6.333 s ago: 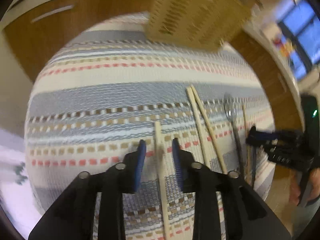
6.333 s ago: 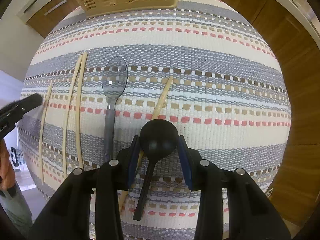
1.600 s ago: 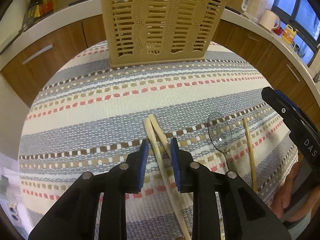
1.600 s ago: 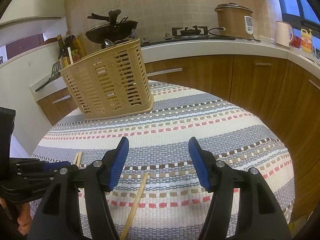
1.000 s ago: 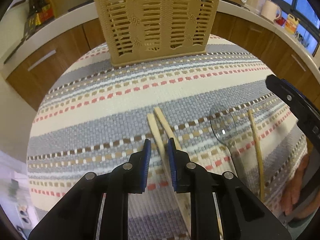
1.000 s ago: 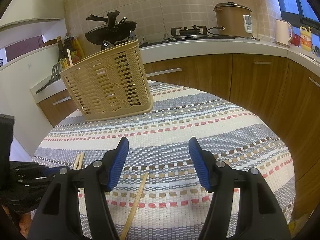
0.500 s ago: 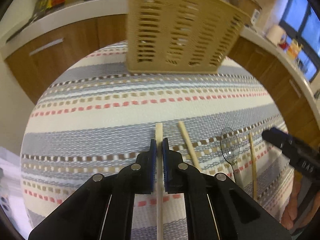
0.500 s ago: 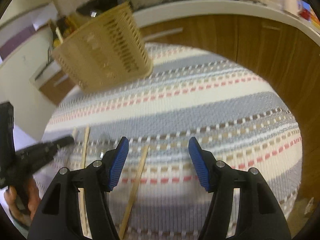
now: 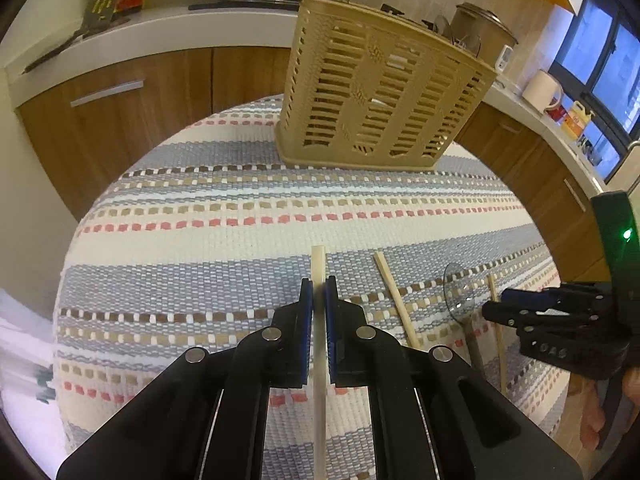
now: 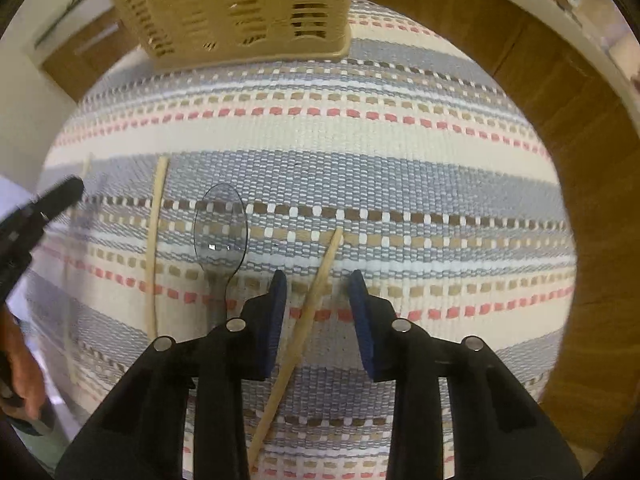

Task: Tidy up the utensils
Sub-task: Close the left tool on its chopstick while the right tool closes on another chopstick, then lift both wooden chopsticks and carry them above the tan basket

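Blue pads (image 9: 307,312) clamping pale chopstick (image 9: 319,264)

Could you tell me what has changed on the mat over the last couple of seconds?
The left hand-held gripper shut on one pale chopstick, splitting it from its partner chopstick, which lies apart now. The right hand-held gripper tipped from facing the counter down over the darker chopstick; its jaws are closing, pads not yet touching. The clear spoon, basket and striped mat stayed put.
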The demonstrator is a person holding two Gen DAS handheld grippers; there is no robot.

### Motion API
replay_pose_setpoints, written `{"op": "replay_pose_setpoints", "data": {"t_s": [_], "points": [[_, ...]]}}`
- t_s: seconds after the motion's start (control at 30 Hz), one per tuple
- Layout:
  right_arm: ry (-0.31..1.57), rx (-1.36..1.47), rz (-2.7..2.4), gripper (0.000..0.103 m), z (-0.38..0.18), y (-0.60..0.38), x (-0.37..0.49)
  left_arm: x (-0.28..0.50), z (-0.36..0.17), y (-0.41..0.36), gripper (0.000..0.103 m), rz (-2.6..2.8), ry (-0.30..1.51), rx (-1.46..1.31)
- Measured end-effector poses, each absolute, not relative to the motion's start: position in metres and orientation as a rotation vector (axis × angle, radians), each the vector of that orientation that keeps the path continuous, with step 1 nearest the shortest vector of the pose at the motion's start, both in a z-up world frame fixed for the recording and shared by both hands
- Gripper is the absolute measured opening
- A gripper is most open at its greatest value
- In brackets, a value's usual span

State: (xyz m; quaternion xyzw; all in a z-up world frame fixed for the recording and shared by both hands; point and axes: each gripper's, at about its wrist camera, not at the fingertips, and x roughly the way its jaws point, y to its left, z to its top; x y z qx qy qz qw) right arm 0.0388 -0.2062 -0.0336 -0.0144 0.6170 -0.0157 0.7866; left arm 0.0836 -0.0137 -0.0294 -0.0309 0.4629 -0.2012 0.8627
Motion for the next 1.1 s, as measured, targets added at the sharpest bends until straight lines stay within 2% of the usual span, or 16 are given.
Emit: {"op": "replay_pose_setpoints", "data": {"t_s": [0.07, 0.17, 0.33, 0.57, 0.9, 1.1], "points": [[1.323, -0.053, -0.019, 0.011, -0.034, -0.198, 0.038, 0.083, -0.027, -0.012, 0.004, -0.428, 0.959, -0.085], [1.309, -0.071, -0.001, 0.004, -0.034, -0.187, 0.034, 0.082, -0.023, -0.012, 0.004, -0.432, 0.946, -0.094], [1.282, -0.001, 0.045, 0.004, -0.028, -0.202, 0.024, 0.081, -0.007, -0.006, 0.004, -0.437, 0.886, -0.126], [1.114, 0.088, 0.115, 0.004, 0.018, -0.228, -0.007, 0.071, 0.017, -0.002, 0.004, -0.457, 0.781, -0.202], [0.788, 0.074, 0.129, 0.004, 0.096, -0.24, -0.032, 0.066, 0.069, -0.002, 0.004, -0.377, 0.645, -0.19], [0.583, 0.041, 0.148, 0.004, 0.138, -0.232, -0.025, 0.069, 0.122, -0.001, 0.004, -0.362, 0.449, -0.21]]}}
